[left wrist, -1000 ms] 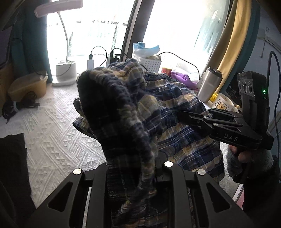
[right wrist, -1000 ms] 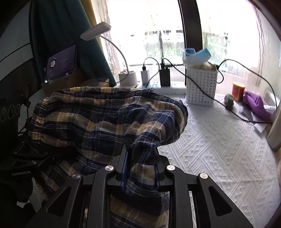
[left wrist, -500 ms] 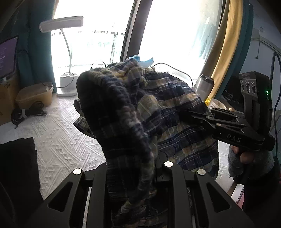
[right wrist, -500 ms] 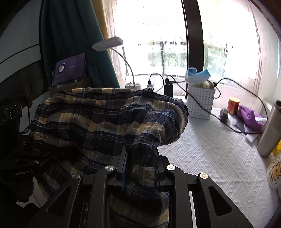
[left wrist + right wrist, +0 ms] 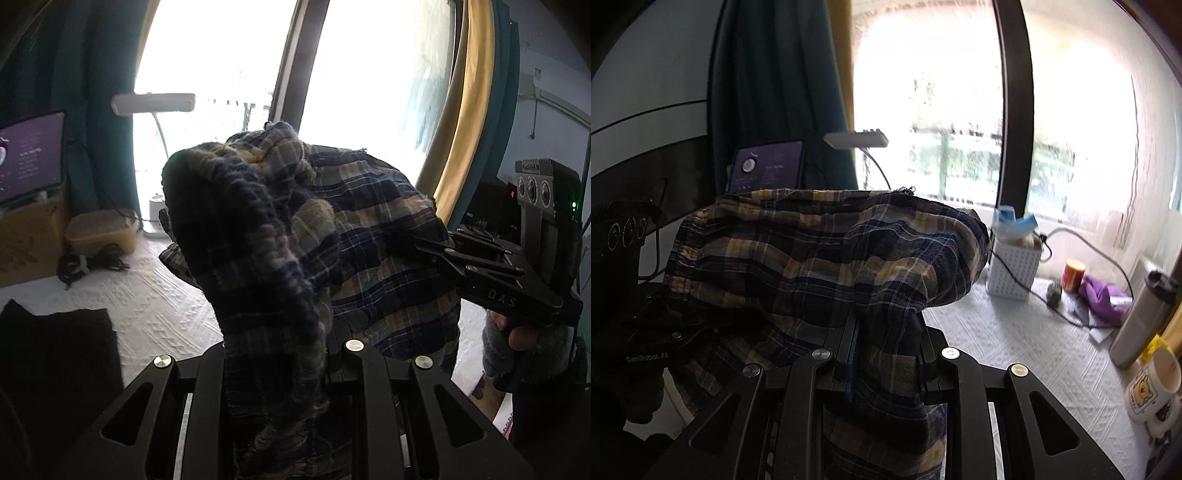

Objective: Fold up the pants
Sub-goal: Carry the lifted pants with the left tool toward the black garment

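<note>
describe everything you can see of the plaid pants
The plaid pants are soft woven fabric in navy, yellow and white checks, with a gathered elastic waistband at one edge and a frayed thread at the top. They hang bunched and draped in the air above the white textured tablecloth. The left gripper and right gripper each pinch a fold of the cloth between their fingers; nothing else visibly touches them.

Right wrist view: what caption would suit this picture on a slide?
Right gripper clamped on plaid pants held above a white tablecloth, window behind.
</note>
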Demonstrator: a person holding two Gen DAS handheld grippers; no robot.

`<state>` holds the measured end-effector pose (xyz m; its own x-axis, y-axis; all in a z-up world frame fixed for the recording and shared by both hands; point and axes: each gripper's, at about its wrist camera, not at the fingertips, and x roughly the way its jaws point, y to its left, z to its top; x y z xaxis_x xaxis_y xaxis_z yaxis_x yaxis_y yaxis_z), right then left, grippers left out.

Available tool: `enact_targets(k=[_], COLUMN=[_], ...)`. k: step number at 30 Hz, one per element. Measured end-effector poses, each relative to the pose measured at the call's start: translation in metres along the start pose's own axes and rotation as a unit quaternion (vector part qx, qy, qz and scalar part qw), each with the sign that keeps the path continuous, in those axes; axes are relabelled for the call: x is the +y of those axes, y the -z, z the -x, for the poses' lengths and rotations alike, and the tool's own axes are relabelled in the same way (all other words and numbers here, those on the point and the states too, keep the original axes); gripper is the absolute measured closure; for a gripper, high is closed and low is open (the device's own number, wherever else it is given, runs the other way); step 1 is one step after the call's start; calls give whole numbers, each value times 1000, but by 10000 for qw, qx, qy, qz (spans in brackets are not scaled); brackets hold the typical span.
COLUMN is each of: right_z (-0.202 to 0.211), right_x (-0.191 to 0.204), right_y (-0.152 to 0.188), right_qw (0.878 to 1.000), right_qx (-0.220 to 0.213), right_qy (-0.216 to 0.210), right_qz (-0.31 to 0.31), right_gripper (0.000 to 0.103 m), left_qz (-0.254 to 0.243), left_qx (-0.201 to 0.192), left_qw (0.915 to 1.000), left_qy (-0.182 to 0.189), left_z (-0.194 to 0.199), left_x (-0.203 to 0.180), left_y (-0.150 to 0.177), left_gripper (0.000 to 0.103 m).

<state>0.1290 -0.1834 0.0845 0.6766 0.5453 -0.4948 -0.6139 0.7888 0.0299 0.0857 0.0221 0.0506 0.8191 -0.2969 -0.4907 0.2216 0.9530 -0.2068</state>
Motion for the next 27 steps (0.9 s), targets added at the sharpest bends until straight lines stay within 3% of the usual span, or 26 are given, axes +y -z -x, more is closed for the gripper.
enact_targets(k=[12, 27], right_z=[16, -24], right_x=[76, 175], right_y=[-25, -51], right_qw=[9973, 9888], right_qx=[-397, -345], right_qy=[-328, -1053], right_qz=[521, 996], right_gripper=[79, 79], left_qz=[253, 613], left_qx=[-570, -864], left_qw=[9974, 9875], left_qy=[-363, -1170], left_z=[66, 124], left_x=[44, 122], left_y=[8, 27], left_gripper=[84, 84])
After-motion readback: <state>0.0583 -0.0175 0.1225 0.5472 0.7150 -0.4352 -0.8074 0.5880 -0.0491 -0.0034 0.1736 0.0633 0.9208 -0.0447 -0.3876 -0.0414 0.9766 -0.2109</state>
